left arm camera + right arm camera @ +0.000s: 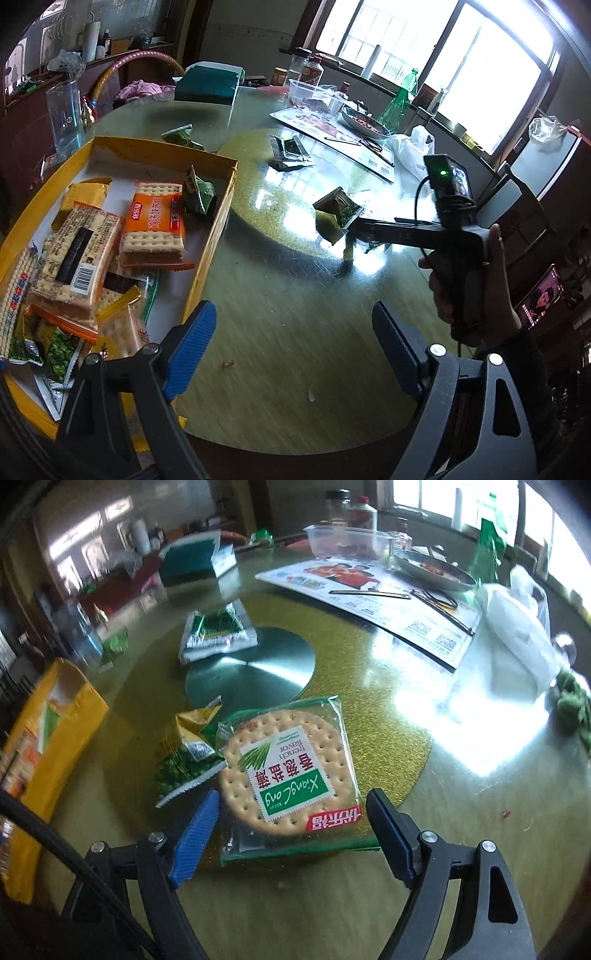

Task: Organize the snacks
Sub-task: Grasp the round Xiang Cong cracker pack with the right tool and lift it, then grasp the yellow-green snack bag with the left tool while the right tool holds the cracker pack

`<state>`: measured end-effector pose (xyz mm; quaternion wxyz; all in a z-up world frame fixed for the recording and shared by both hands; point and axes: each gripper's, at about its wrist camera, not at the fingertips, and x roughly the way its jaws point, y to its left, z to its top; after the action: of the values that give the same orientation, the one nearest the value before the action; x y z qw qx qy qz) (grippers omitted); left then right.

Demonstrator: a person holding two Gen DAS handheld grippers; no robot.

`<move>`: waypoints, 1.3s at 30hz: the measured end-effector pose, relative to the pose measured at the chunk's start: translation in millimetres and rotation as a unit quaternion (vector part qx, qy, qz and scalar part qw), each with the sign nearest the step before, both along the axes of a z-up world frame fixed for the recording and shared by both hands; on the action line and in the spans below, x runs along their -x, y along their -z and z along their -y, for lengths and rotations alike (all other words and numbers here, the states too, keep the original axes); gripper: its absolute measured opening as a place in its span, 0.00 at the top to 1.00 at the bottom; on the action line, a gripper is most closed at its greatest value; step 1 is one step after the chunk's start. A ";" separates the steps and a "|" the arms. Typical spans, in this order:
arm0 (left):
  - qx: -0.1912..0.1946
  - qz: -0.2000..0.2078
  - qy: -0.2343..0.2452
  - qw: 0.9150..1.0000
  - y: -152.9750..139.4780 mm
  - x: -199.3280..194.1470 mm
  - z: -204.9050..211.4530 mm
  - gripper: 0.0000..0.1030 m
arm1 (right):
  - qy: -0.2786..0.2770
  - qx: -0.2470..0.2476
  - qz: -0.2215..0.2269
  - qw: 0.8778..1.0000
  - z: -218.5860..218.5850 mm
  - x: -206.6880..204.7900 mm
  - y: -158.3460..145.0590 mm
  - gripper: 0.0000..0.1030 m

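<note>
- Right gripper point(291, 830): jaws spread wide, holding nothing. The blue fingers point(195, 840) sit either side of the near end of a round cracker packet point(286, 775), which lies flat on the gold turntable point(388, 720). Whether a finger touches the wrapper cannot be told.
- Green pea snack bag point(184, 760): lying just left of the cracker packet, touching its edge.
- Another green-and-white snack pack point(216, 633): farther back on the turntable, well apart from the gripper.
- Left gripper point(295, 347): jaws parted, empty, hanging above bare glass table point(295, 369) just right of the yellow box.
- Yellow box point(207, 236): at the table's left edge, holding an orange cracker packet point(155, 225), a barcode-side cracker packet point(74, 262), a green pouch point(199, 195) and further snacks.
- Loose green pouch point(179, 136): on the table beyond the box.
- Clear plastic container point(347, 539), metal plate point(432, 568) and printed flyer point(369, 598): at the far side of the table.
</note>
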<state>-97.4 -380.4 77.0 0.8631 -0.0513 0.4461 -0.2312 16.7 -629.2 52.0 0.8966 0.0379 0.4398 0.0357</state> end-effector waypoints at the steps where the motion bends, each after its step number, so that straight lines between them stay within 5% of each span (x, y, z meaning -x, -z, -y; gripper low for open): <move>1: -0.001 0.000 0.000 1.000 0.1 0.0 0.5 0.16 | 0.003 -0.003 -0.001 1.000 -1.2 -0.3 0.8 0.21; 7: -0.004 -0.024 0.004 1.000 7.5 -4.0 7.6 0.16 | 0.056 0.005 -0.012 0.998 0.0 25.4 3.4 0.27; 15: 0.003 -0.085 0.030 0.996 17.1 -17.5 40.7 0.16 | 0.120 -0.015 -0.015 0.993 -4.1 110.7 9.8 0.28; 27: -0.011 -0.117 -0.069 0.991 38.6 -99.9 110.4 0.18 | 0.194 -0.042 0.008 0.980 4.7 176.5 16.0 0.29; 34: -0.051 -0.078 -0.112 0.989 40.1 -137.3 139.2 0.24 | 0.199 -0.025 0.014 0.980 5.2 183.2 18.5 0.29; 39: -0.085 -0.094 -0.097 0.987 56.9 -151.0 150.0 0.45 | 0.199 -0.023 0.017 0.980 4.4 184.5 19.8 0.29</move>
<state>53.6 -530.4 20.1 0.8372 -0.0426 0.5357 -0.1017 -167.8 -633.5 32.2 0.8921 0.1449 0.4069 -0.1325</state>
